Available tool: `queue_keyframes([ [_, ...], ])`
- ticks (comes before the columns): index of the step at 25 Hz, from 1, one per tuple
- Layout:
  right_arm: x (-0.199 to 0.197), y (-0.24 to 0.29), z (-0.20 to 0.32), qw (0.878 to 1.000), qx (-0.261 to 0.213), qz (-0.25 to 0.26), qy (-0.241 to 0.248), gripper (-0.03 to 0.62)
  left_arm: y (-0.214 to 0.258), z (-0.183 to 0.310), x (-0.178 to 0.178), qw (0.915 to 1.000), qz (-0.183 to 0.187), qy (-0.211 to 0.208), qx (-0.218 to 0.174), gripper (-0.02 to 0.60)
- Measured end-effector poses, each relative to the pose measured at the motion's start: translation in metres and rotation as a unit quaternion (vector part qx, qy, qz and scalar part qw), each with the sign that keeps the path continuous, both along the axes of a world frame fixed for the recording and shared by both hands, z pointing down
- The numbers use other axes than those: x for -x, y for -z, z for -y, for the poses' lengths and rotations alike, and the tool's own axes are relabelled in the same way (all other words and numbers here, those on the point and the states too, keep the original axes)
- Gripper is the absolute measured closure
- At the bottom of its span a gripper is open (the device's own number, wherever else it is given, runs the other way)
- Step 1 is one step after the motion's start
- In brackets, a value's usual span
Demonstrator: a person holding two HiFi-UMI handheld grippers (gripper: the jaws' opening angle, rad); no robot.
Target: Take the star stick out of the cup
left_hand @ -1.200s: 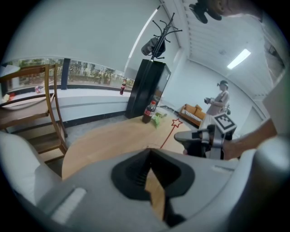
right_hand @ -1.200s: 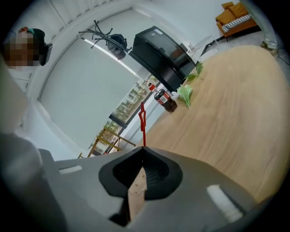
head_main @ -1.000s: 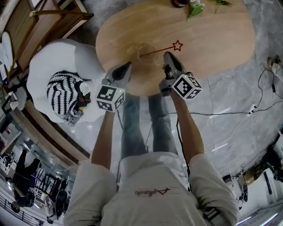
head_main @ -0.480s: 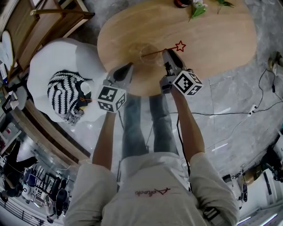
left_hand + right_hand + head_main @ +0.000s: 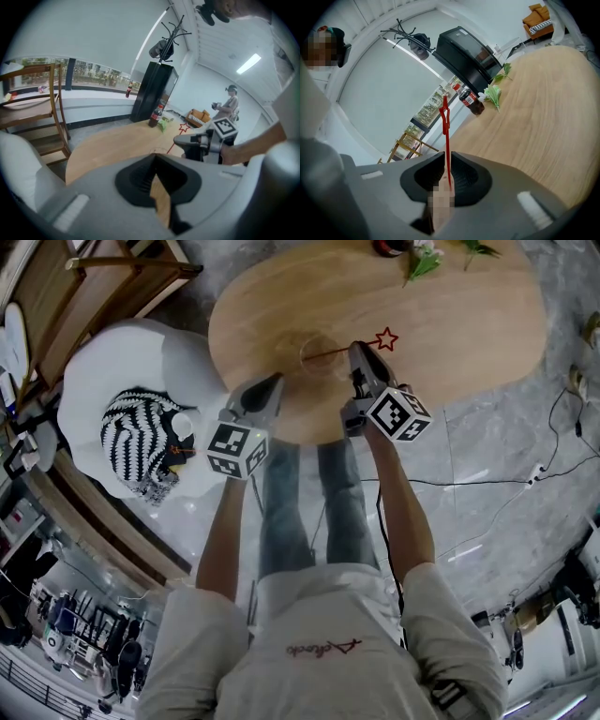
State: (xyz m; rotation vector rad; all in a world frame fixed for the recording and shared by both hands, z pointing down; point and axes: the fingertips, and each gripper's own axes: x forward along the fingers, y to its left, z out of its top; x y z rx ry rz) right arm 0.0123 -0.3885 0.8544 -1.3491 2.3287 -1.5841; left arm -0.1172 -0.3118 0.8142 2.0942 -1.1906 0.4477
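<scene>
The jaws of our right gripper have just been closing and are pinching the star stick, which is leaning in the clear cup. We are aiming to pull along its shaft, with the left gripper clenched and empty.

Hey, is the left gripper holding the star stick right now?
No, nothing sits between the jaws of the left gripper, and the red star stick stands apart from it over the wooden table.
</scene>
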Motion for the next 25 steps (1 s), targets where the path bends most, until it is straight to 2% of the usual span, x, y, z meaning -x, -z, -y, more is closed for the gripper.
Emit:
queue_keyframes([
  [2,0.000,0.001,0.000,1.000,-0.001,-0.003,0.001,0.571,0.001,0.000,0.000,1.0000,0.000,0.000,0.000,0.581],
  [16,-0.003,0.014,-0.003,1.000,-0.023,-0.012,0.014,0.574,0.007,-0.002,-0.003,1.0000,0.002,0.000,-0.005,0.581],
  [21,-0.002,0.031,-0.006,0.995,-0.065,-0.056,0.046,0.576,0.015,0.000,-0.005,0.9999,0.000,-0.001,-0.015,0.581],
  [25,0.003,0.049,-0.012,0.982,-0.115,-0.120,0.089,0.576,0.022,0.001,-0.009,0.9998,0.001,-0.001,-0.022,0.581],
])
